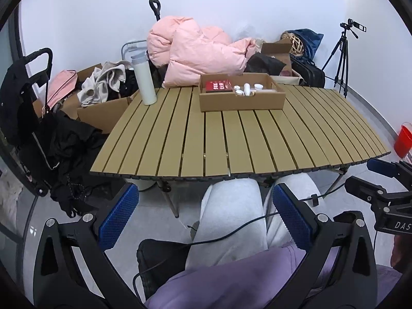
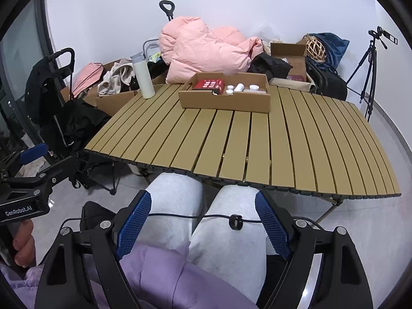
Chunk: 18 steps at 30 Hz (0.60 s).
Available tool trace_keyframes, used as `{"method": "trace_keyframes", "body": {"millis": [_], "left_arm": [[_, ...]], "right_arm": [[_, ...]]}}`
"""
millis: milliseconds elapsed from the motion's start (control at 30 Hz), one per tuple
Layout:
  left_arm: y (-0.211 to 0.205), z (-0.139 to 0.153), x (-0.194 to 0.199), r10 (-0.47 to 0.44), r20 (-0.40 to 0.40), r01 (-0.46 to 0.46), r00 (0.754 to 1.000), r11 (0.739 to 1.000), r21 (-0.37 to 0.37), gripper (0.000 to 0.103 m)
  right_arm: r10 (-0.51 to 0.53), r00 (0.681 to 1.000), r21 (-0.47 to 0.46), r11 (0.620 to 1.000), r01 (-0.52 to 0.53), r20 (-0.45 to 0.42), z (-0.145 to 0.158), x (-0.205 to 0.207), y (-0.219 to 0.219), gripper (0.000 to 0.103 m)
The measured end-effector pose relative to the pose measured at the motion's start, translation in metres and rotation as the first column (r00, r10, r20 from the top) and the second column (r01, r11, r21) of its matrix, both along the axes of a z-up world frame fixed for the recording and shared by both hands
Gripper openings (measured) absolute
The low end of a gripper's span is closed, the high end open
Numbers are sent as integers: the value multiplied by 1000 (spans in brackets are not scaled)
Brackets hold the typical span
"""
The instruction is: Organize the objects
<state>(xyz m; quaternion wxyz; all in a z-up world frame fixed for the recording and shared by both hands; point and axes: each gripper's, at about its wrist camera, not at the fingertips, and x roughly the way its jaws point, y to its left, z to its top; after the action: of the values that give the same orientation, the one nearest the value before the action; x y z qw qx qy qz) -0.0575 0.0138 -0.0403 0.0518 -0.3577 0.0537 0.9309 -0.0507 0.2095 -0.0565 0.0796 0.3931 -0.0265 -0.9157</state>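
A shallow cardboard box (image 1: 242,101) (image 2: 224,101) stands at the far side of the tan slatted table (image 1: 231,141) (image 2: 257,141). It holds a red packet (image 1: 219,86) (image 2: 209,84) and several small white jars (image 1: 246,88) (image 2: 238,87). A tall white bottle (image 1: 144,79) (image 2: 143,76) stands upright at the table's far left corner. My left gripper (image 1: 203,216) and right gripper (image 2: 203,226) are both open and empty, held low over the person's lap, short of the table's near edge.
A pink down jacket (image 1: 200,54) (image 2: 206,51) is heaped behind the box. Cardboard boxes with clothes (image 1: 103,85) and a black cart (image 1: 38,118) stand left of the table. A tripod (image 1: 340,59) (image 2: 370,69) stands at the right. A red cup (image 1: 403,139) shows at the right edge.
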Motion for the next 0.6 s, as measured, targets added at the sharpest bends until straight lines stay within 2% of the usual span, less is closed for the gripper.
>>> {"method": "trace_keyframes", "body": {"millis": [267,600], "left_arm": [[-1,10,8,-7,-42,7,999,1000,2,103],[-5,13,12,8,-51,-8,999,1000,6,103]], "right_arm": [[-6,1000,1,1000,6,-1,-1,5,6,86],[-30,999,13,999,30,-24,6,10,9,86]]}}
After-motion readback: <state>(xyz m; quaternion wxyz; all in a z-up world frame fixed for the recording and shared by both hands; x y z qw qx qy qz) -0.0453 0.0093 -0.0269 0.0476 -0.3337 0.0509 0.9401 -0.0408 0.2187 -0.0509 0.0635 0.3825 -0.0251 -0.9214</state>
